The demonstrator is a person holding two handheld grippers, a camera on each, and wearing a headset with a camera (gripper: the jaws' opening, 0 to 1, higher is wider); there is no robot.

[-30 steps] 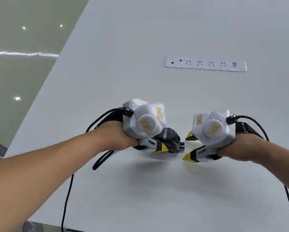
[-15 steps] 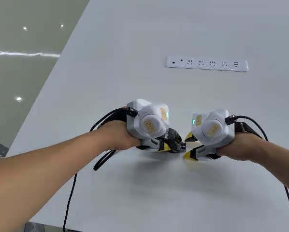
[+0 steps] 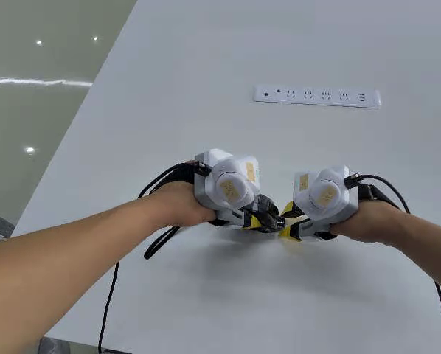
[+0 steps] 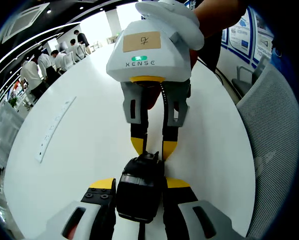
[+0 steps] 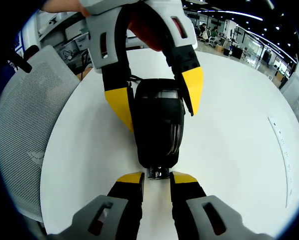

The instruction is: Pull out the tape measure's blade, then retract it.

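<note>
My left hand-held gripper [image 4: 139, 184] is clamped on the black tape measure [image 5: 157, 130] over the white tabletop [image 3: 206, 88]. My right hand-held gripper [image 5: 157, 179] has its jaws narrowly flanking the blade's hook [image 5: 158, 173]; I cannot tell whether they pinch it. I should bite squarely, then draw straight. A power strip [image 3: 318, 96] lies well apart, and a mesh chair [image 5: 24, 125] stands beside the tabletop.

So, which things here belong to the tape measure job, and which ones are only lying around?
For the job:
- tape measure
- left gripper, clamped on its case
- right gripper, at the blade hook

Lying about:
- power strip
- mesh chair
</note>
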